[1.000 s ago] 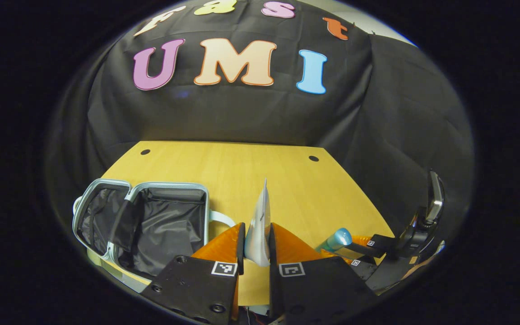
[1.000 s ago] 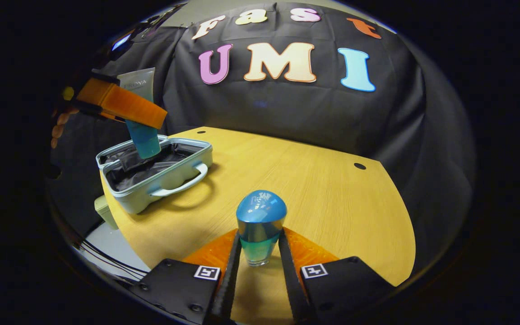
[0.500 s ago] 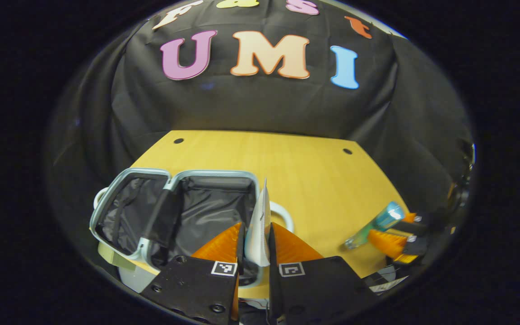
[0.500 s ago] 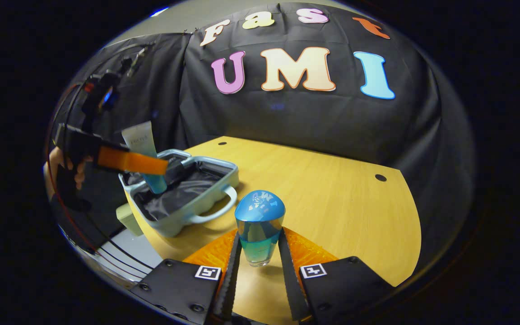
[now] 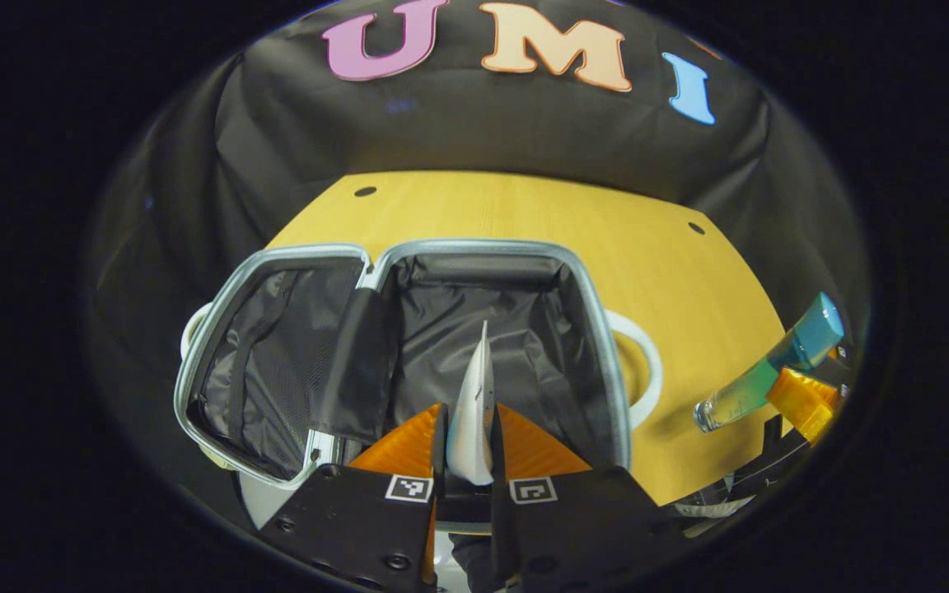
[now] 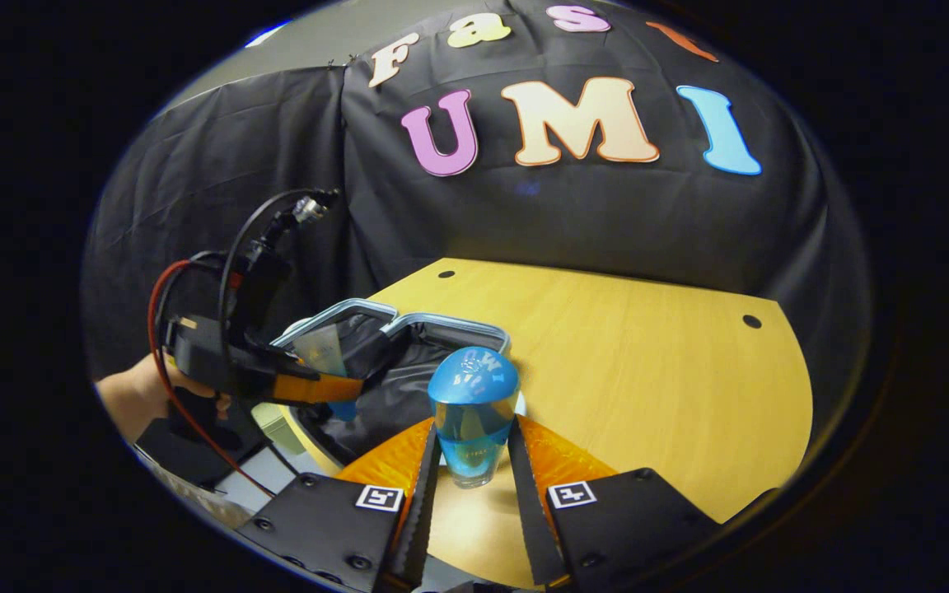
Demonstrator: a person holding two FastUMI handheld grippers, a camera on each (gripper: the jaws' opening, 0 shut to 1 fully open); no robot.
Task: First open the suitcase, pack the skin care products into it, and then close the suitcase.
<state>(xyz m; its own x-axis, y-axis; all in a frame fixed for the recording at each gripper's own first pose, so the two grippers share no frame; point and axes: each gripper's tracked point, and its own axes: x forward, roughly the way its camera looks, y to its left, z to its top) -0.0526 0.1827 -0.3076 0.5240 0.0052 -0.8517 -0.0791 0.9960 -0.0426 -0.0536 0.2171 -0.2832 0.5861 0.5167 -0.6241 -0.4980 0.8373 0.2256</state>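
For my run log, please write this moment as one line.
suitcase: open on table | left gripper: shut on tube, over suitcase | right gripper: shut on blue-capped bottle | packed: nothing seen

Dim booth, with overhead light brightening the wooden table (image 6: 623, 362); edges bend strongly (fisheye), and the far-left rim looks perhaps slightly soft.

Booth bg: black cloth wall (image 6: 590, 222) behind light wood table (image 6: 647, 362) w/ cable holes.
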